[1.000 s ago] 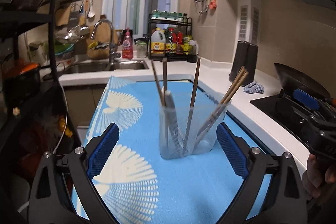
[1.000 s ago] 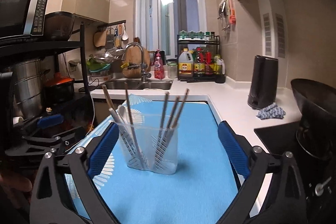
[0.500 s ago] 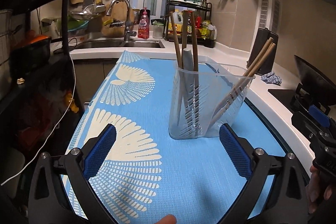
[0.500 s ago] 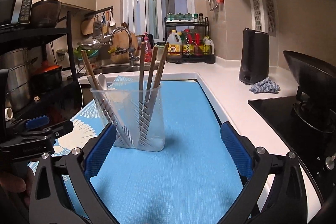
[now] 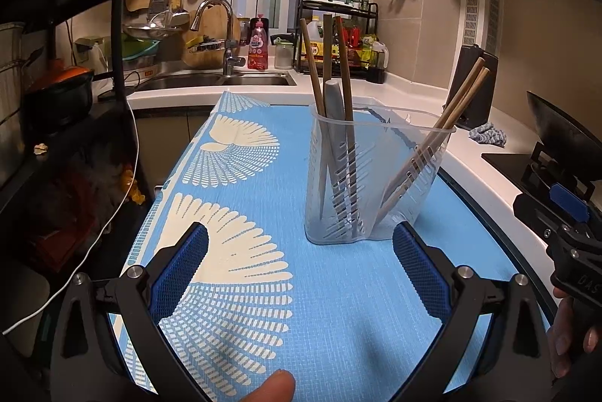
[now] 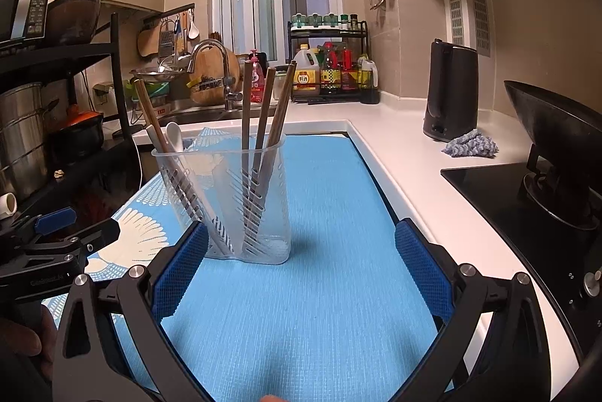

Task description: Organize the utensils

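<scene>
On the blue mat: chopsticks and spoon already in holder (apparently sorted); both tongs wide, empty.

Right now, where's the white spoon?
The white spoon stands in the clear utensil holder on the blue mat, in its left side in the right wrist view, beside a leaning chopstick.

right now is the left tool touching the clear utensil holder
Apart. The left wrist view shows the left tool open, with blue mat visible between its pads and the clear utensil holder, which stands ahead of them.
</scene>
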A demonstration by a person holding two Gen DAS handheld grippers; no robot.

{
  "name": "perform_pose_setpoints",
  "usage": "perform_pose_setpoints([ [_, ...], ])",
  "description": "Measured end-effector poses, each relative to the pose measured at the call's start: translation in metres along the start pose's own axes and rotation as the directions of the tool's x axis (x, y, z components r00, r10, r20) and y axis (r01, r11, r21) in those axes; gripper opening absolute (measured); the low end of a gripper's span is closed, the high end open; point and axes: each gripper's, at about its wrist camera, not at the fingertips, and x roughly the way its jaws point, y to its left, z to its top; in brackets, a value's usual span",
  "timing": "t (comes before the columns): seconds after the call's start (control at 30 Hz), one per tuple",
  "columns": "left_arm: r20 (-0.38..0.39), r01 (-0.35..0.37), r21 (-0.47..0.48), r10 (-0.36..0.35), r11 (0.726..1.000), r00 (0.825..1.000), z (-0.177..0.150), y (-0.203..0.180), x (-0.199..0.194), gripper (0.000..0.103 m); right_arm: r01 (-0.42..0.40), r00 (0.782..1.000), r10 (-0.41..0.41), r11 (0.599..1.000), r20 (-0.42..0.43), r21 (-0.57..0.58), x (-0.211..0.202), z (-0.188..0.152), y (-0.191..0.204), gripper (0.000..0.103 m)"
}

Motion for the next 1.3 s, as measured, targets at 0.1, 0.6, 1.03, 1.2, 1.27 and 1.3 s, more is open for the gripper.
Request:
perform_pose_setpoints([
  [0.1,-0.007,0.004,0.0,-0.004,1.0,1.0,-0.0011,-0.0007,0.0018,0.095,0.005,1.0,-0.005,1.0,0.002,0.0,0.0001,0.0005,-0.0004,0.098],
  [0.6,-0.005,0.007,-0.004,-0.007,1.0,1.0,-0.0014,-0.0009,0.0024,0.096,0.013,1.0,-0.013,1.0,0.01,-0.009,-0.0004,0.0005,-0.002,0.098],
  [1.03,-0.005,0.008,-0.006,-0.008,1.0,1.0,-0.0009,-0.0025,0.0018,0.095,0.015,1.0,-0.015,1.0,0.016,-0.011,-0.0009,0.0003,-0.002,0.098],
  [1.2,-0.006,0.005,-0.01,-0.005,1.0,1.0,-0.0005,-0.0004,0.0021,0.096,0.013,1.0,-0.013,1.0,0.017,-0.01,-0.0008,0.0003,-0.0024,0.098],
  [1.27,-0.009,0.01,-0.015,-0.01,1.0,1.0,-0.0002,0.0006,0.0024,0.096,0.015,1.0,-0.014,1.0,0.018,-0.013,-0.0006,0.0003,-0.0021,0.098],
  [1.3,-0.011,0.014,-0.016,-0.014,1.0,1.0,0.0,0.0009,0.0024,0.096,0.014,1.0,-0.013,1.0,0.017,-0.013,-0.0006,0.0004,-0.0022,0.098],
])
